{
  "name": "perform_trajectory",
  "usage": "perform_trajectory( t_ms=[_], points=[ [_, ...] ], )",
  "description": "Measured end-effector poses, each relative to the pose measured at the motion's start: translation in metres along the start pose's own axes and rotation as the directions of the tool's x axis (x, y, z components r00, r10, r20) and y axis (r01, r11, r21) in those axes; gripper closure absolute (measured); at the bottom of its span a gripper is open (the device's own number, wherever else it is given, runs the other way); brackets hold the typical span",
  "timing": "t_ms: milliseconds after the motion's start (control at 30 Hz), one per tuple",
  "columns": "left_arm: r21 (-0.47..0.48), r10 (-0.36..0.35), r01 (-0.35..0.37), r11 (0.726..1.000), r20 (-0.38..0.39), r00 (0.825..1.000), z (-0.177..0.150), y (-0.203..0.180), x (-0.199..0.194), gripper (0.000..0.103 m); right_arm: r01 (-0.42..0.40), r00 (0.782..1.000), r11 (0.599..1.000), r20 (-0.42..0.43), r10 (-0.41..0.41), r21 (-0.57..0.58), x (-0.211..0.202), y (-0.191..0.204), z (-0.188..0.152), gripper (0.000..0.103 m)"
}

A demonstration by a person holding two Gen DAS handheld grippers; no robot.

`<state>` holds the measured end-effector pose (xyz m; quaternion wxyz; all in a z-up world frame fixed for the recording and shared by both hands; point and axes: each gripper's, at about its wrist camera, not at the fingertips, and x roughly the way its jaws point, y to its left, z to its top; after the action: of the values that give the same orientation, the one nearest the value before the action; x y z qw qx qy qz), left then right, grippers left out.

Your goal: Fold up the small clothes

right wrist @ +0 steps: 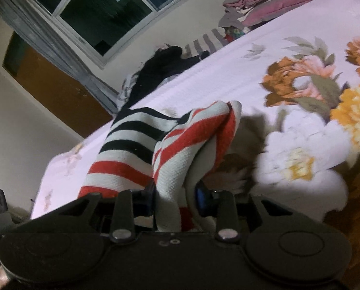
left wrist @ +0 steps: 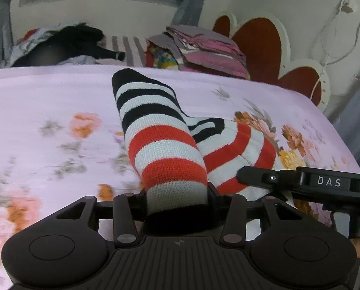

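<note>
A striped knit garment point(left wrist: 160, 130) with red, white and black bands lies bunched on the floral bedsheet point(left wrist: 47, 111). My left gripper point(left wrist: 177, 195) is shut on its near end, and the fabric stretches away from the jaws. My right gripper point(right wrist: 177, 193) is shut on another part of the same striped garment point(right wrist: 180, 142), lifting a fold of it. The right gripper's body point(left wrist: 308, 181) shows at the right in the left wrist view, close beside the garment.
A stack of folded pink and grey clothes point(left wrist: 204, 48) sits at the far side of the bed near the headboard point(left wrist: 264, 48). A dark pile of clothes point(left wrist: 66, 46) lies at the far left. The bedsheet point(right wrist: 300, 60) extends to the right.
</note>
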<state>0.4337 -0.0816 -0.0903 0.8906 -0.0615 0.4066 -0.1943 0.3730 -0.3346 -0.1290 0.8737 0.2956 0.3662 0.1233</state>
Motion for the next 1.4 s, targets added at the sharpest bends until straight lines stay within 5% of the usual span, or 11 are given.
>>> perform_trajectory(
  t_ms=[233,467,733,900,1000,1133,1400],
  points=[
    [-0.037,0.039,-0.037,0.999,0.036,0.999,0.001,0.067,-0.052,0.058,-0.073,0.997,0.997,-0.016,0.073,-0.033,0.031,0.068,-0.016,0.072],
    [-0.073,0.063,-0.058,0.996,0.069,0.996,-0.002,0.187,-0.098,0.058,-0.106,0.994,0.992,-0.030,0.104,-0.065,0.096,0.160,-0.045,0.072],
    [-0.091,0.062,-0.057,0.994,0.059,0.996,0.007,0.332,-0.114,0.058,-0.095,0.995,0.994,-0.026,0.094,-0.051,0.191,0.258,-0.086,0.072],
    [-0.100,0.085,-0.078,0.992,0.059,0.995,0.007,0.397,-0.107,0.058,-0.074,0.996,0.996,-0.054,0.070,-0.059,0.237,0.286,-0.098,0.072],
    [-0.114,0.103,-0.098,0.989,0.037,0.994,-0.005,0.424,-0.090,0.056,-0.011,0.999,0.998,-0.054,0.007,-0.063,0.256,0.283,-0.101,0.072],
    [-0.083,0.109,-0.104,0.991,0.067,0.992,-0.021,0.439,-0.079,0.034,0.067,0.995,0.993,-0.072,-0.074,-0.098,0.265,0.275,-0.107,0.070],
    [-0.004,0.185,-0.186,0.983,0.108,0.977,-0.018,0.424,-0.106,0.029,0.109,0.992,0.990,-0.053,-0.114,-0.094,0.247,0.281,-0.119,0.059]
  ],
)
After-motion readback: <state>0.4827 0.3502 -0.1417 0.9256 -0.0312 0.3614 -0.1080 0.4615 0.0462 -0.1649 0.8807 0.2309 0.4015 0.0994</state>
